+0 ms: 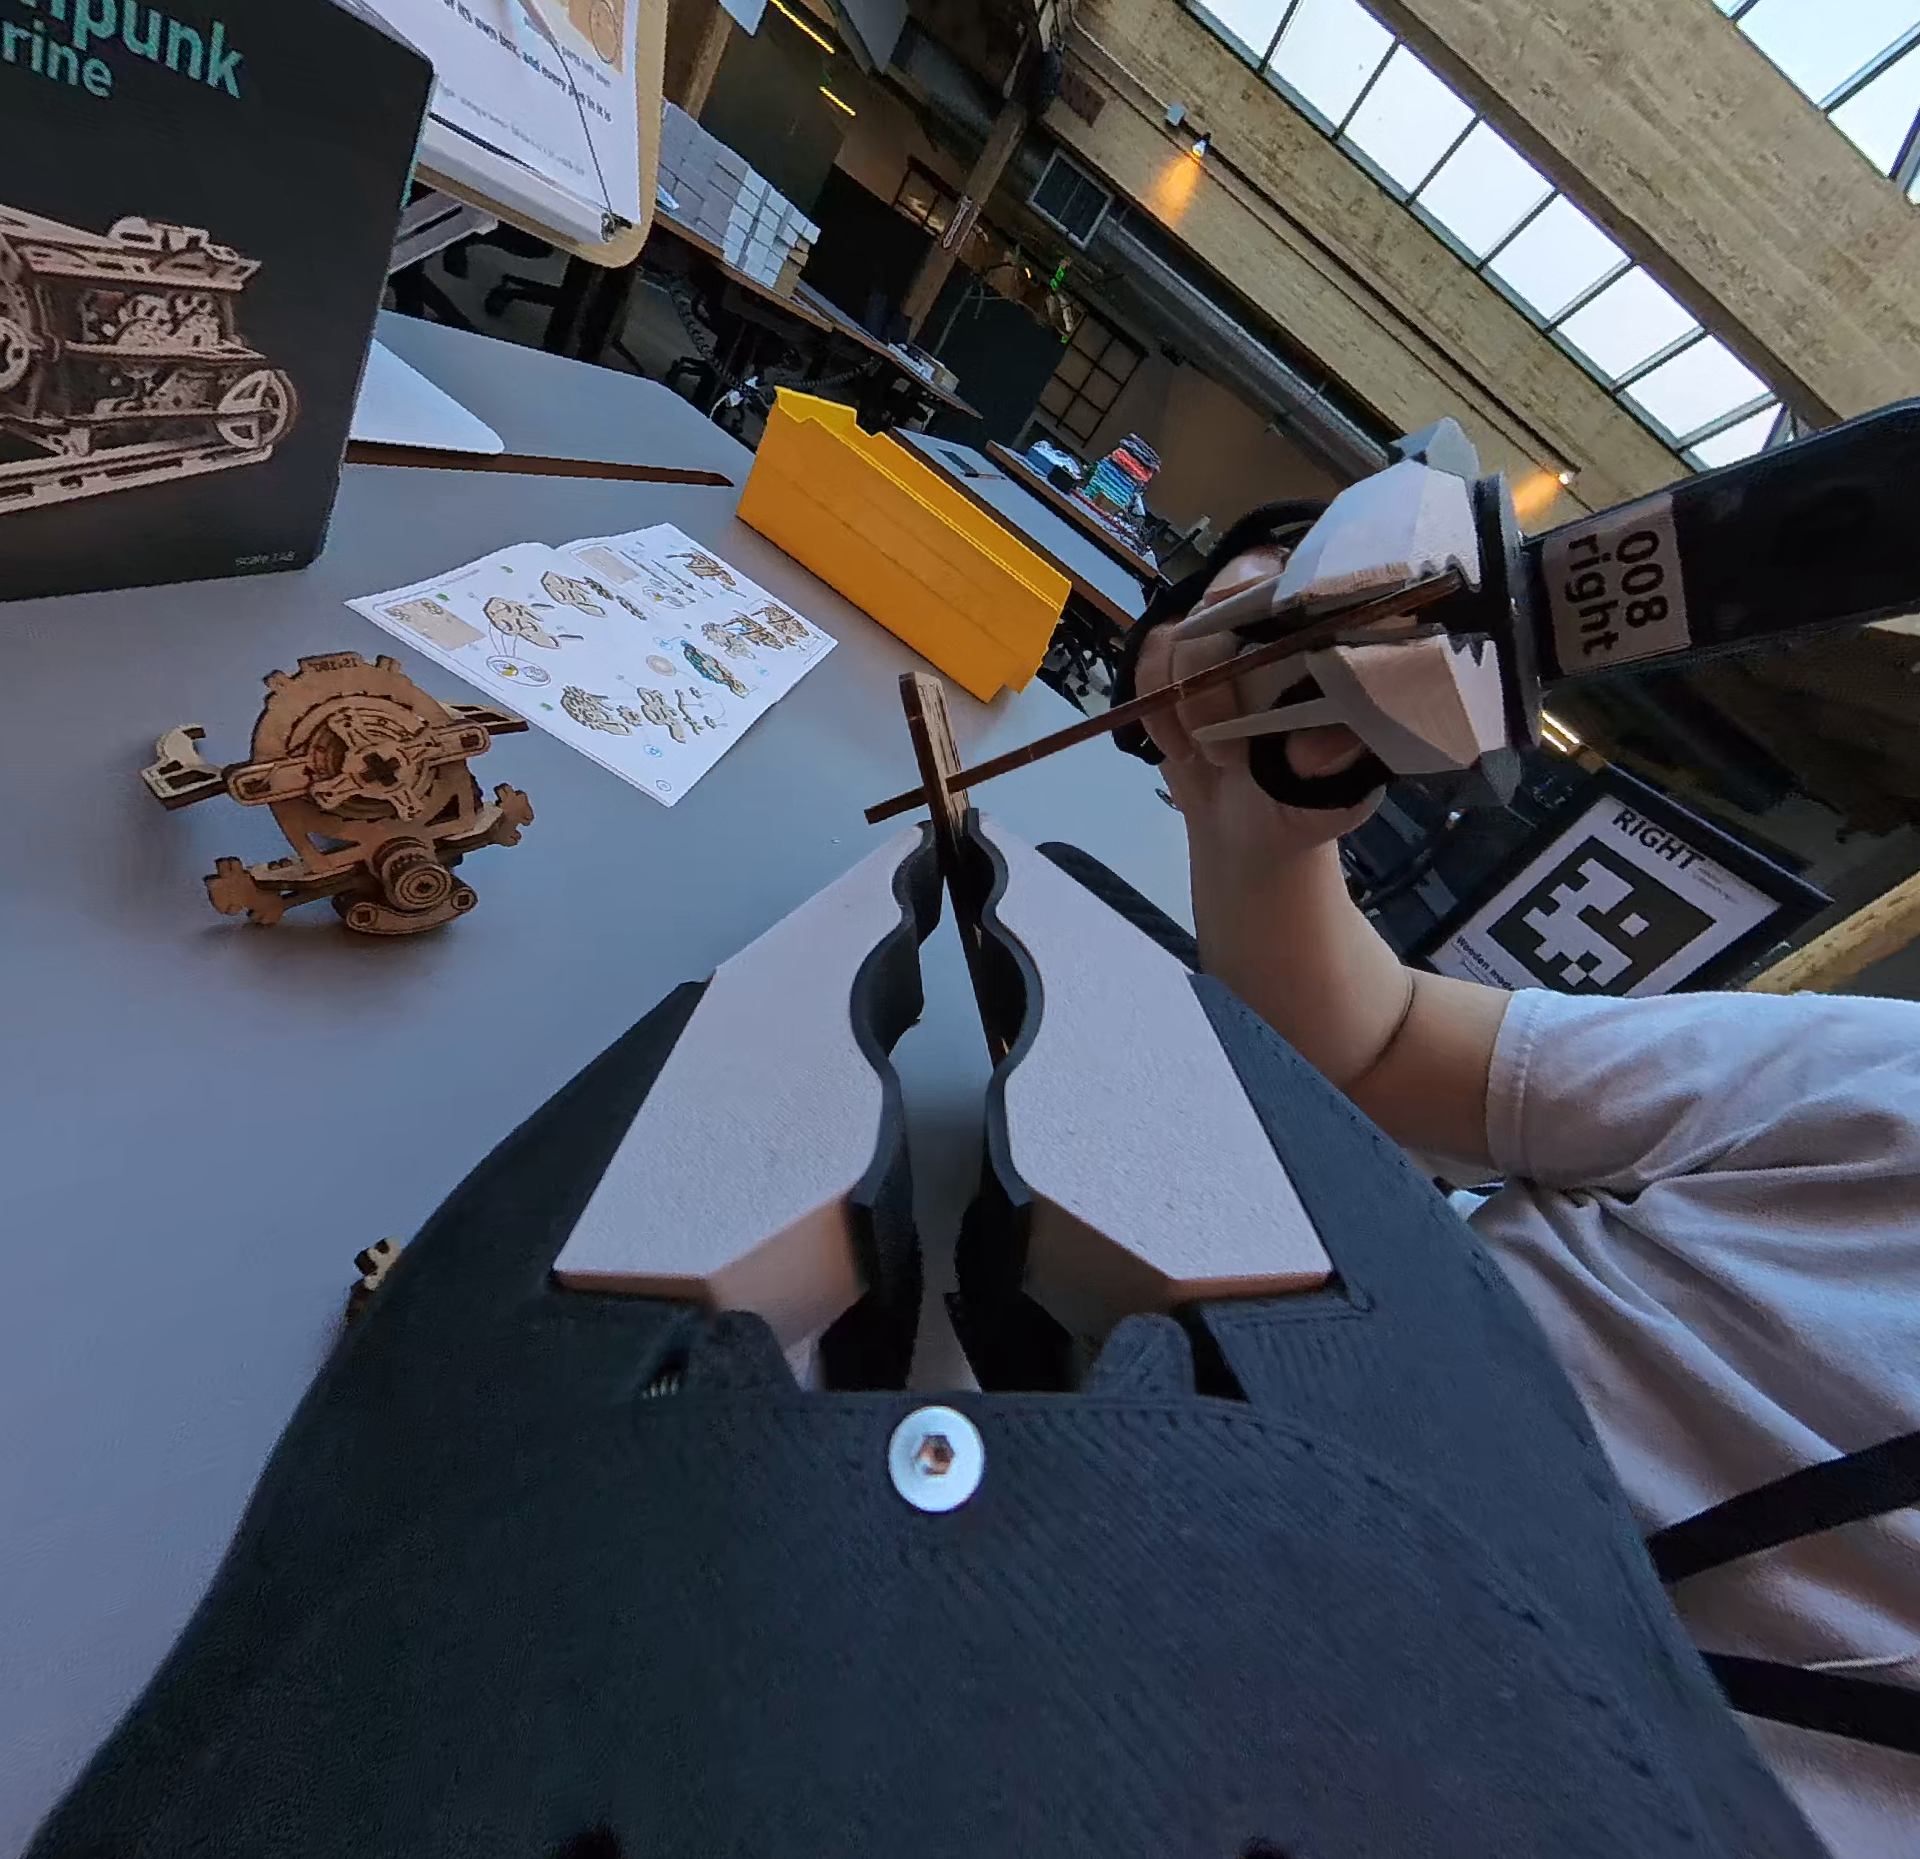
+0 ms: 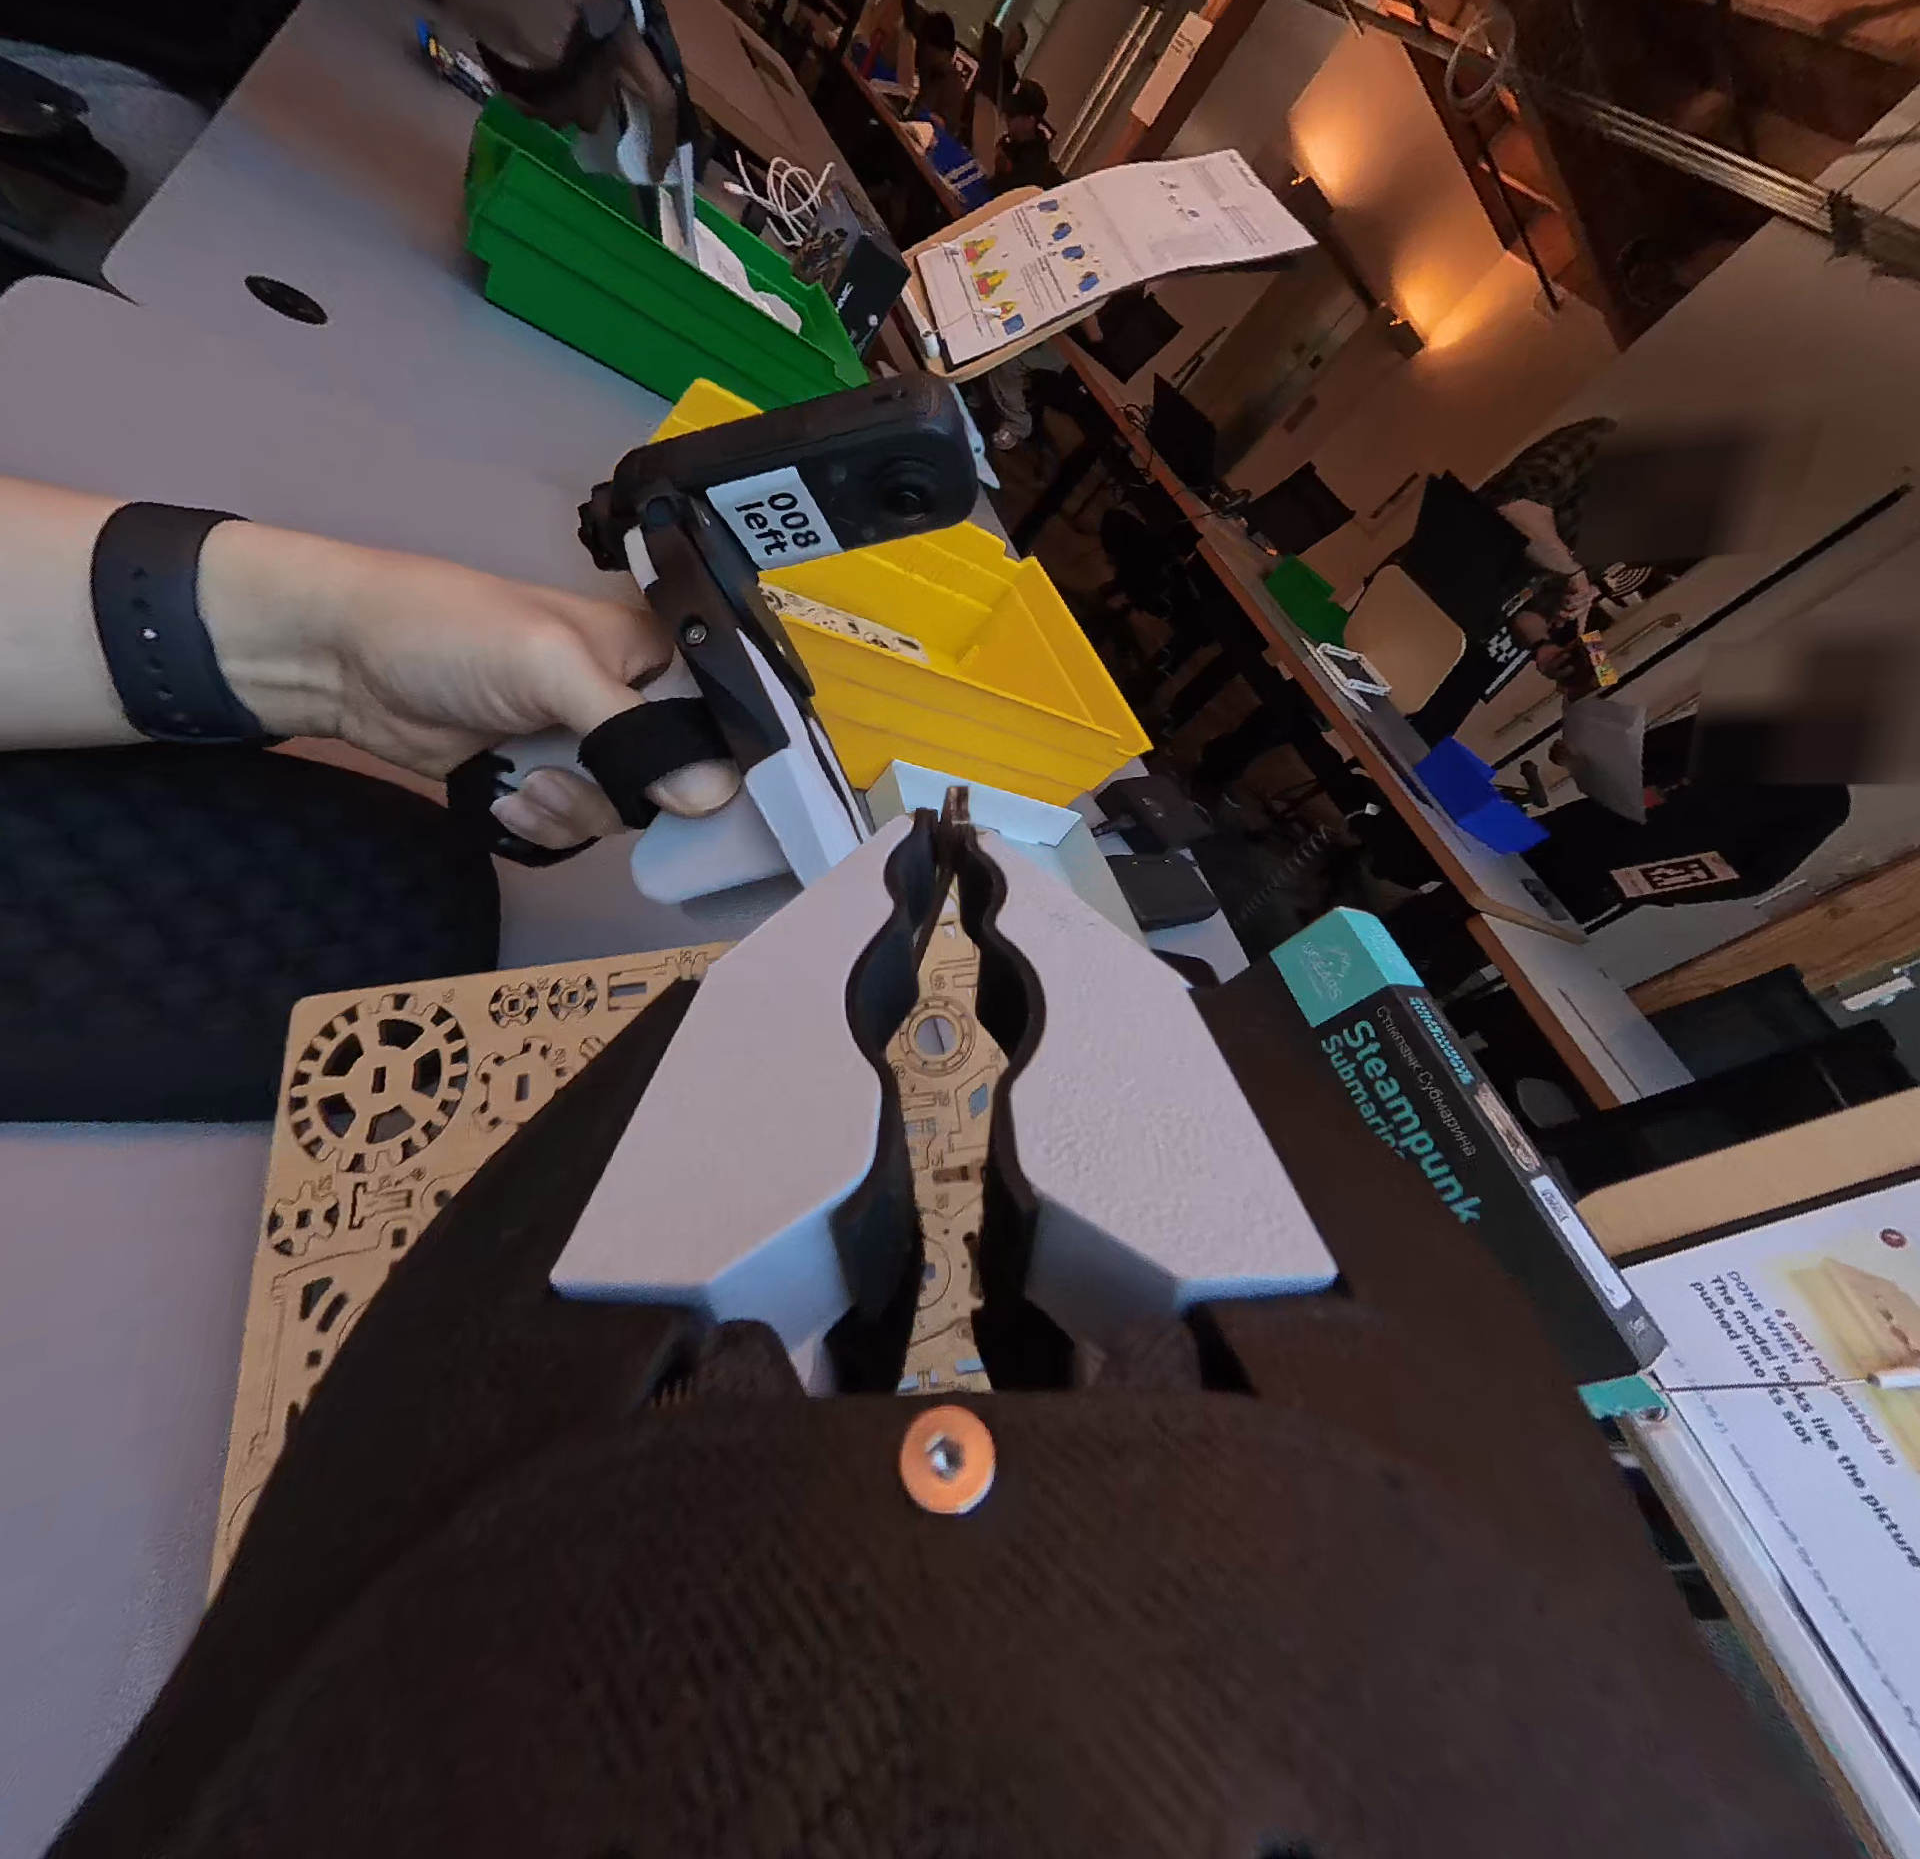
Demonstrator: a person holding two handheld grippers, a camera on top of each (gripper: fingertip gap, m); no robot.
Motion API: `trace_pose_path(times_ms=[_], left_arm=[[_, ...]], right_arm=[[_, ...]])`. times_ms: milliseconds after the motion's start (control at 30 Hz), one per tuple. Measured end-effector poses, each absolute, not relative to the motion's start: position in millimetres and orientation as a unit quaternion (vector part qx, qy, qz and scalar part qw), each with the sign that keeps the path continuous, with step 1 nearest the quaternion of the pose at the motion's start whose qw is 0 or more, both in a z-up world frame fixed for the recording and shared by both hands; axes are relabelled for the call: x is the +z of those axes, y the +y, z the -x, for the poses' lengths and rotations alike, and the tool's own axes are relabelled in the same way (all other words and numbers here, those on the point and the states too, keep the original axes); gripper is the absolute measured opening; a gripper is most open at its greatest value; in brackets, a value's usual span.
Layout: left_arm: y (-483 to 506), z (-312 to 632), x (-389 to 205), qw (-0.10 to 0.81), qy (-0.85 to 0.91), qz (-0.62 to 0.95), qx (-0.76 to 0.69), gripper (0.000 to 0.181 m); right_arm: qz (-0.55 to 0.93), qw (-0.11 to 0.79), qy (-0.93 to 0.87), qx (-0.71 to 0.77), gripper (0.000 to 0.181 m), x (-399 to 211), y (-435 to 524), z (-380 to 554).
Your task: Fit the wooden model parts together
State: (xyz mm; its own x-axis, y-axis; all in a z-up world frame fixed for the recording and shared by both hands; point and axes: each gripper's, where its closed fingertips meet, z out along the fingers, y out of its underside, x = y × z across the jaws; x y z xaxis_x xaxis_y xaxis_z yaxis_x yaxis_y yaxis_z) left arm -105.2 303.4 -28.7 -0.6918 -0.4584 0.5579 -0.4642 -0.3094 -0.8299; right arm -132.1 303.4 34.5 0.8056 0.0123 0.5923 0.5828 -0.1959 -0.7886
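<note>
My left gripper is shut on a small flat wooden piece and holds it upright above the grey table. My right gripper comes in from the upper right, shut on a thin wooden strip. The strip's free end crosses the flat piece at its middle. In the right wrist view my right gripper pinches the strip edge-on, and the left gripper's body sits just beyond, its fingertips hidden. A partly built wooden model stands on the table at the left.
An instruction sheet and a yellow bin lie beyond the grippers. A black kit box stands far left. A laser-cut wooden parts sheet lies under my right gripper. A green bin sits farther back. A small loose wooden bit lies near my left gripper. About 7 cm separates my left fingertips from my right.
</note>
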Motion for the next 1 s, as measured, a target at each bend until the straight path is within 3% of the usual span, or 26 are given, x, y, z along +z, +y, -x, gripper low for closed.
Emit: trace_pose_path(times_ms=[1000], left_arm=[[305,106,-26,-0.003,-0.585,-0.388,0.712,0.0]], right_arm=[[0.726,0.601,-0.205,-0.265,0.001,30,300,142]])
